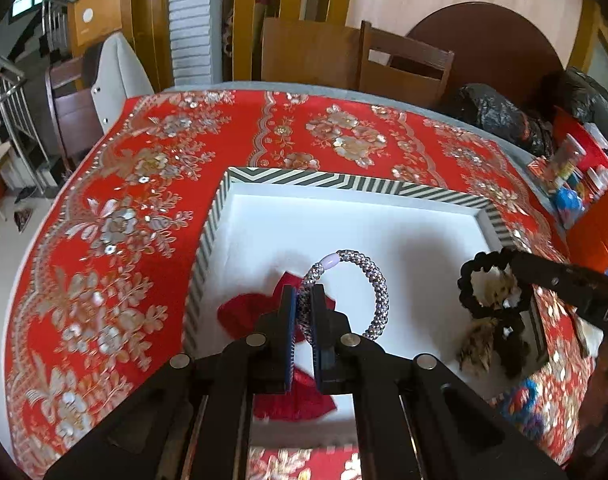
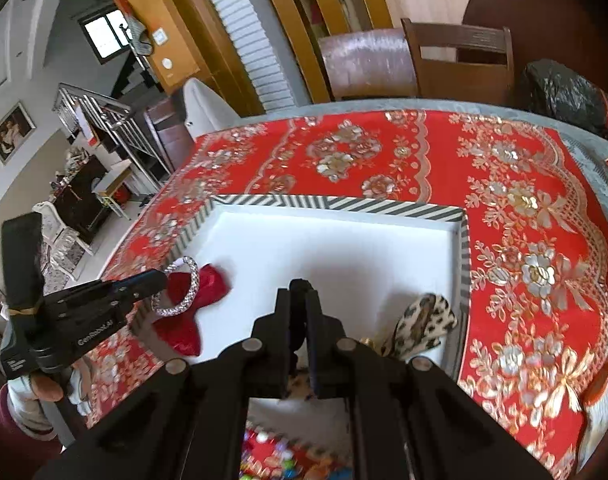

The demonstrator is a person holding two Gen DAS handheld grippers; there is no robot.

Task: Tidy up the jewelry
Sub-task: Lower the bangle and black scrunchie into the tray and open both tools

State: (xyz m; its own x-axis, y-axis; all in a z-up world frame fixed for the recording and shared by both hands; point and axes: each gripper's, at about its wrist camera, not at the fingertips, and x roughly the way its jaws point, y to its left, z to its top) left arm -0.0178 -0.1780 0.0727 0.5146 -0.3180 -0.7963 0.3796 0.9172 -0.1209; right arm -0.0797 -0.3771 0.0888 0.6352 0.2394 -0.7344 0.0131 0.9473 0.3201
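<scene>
Tongs come first in both views, black and hard-edged. The left tongs are clamped on a beaded bracelet, a stiff ring of silvery woven beads with one pale lilac bead, held above the near left part of the tray. The right tongs are pinched on a black ruffled scrunchie, which hangs over the tray's right edge; in the right wrist view only a dark sliver of it shows between the pads.

Under them lies a shallow square tray with a smooth white floor and a rim of black-and-white chevron stripes. A glossy red bow rests on the floor near the tray's left edge, and a leopard-print fabric bow lies by its right edge.

The tray sits on a round worktop of grey stone, covered by a red cloth embroidered with gold and silver flowers and sequins.

Past the far edge stand wooden chairs, a ribbed white column, amber wood door frames and crumpled black plastic bags. Further left, a steel stair railing runs upward beside pale walls.
</scene>
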